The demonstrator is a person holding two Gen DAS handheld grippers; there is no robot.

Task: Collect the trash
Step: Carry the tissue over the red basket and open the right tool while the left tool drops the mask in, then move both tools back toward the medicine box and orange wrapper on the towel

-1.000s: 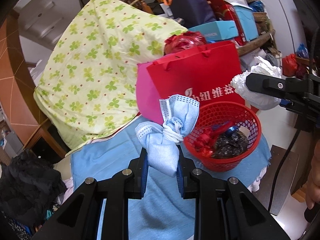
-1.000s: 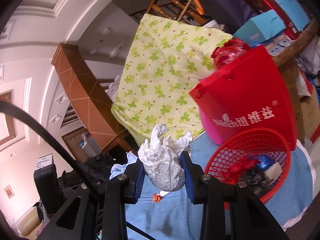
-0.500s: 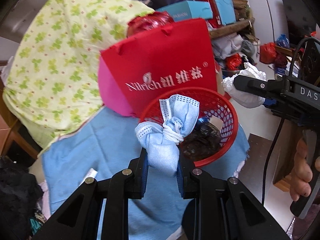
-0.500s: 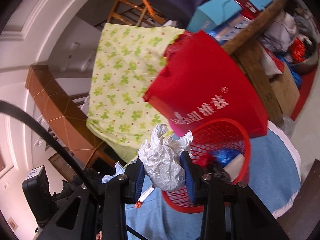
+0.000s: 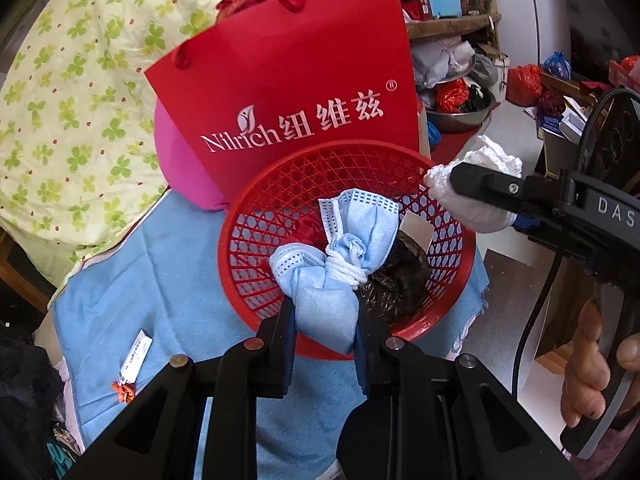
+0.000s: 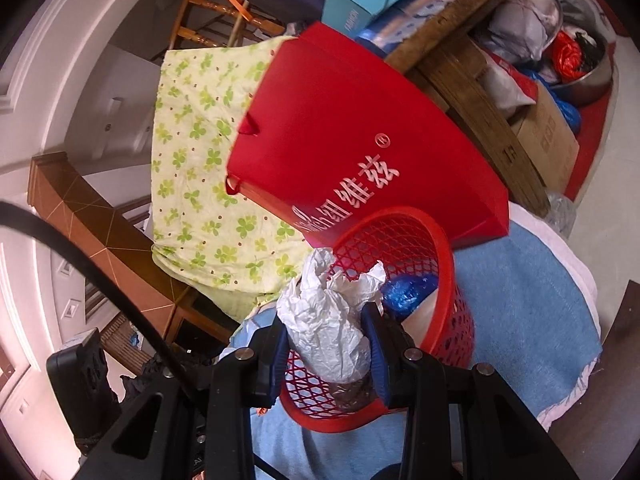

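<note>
Mask: my left gripper (image 5: 325, 322) is squeezed tight on a tied-up blue mask (image 5: 334, 264). I hold it right over the red basket (image 5: 256, 216) so it can fall in.
Paper: my right gripper (image 6: 329, 347) is pinched on a white paper ball (image 6: 326, 320), just above the basket's rim (image 6: 444, 248), for the same reason.
Basket: it sits on the blue cloth (image 5: 160, 288) by the red bag (image 5: 288, 92). It already has dark and red trash inside.
Left hand: it tips well down into the basket.
Right hand: it points almost flat, coming in from the side.
Left over: a small wrapper (image 5: 136, 356) lies on the cloth.
</note>
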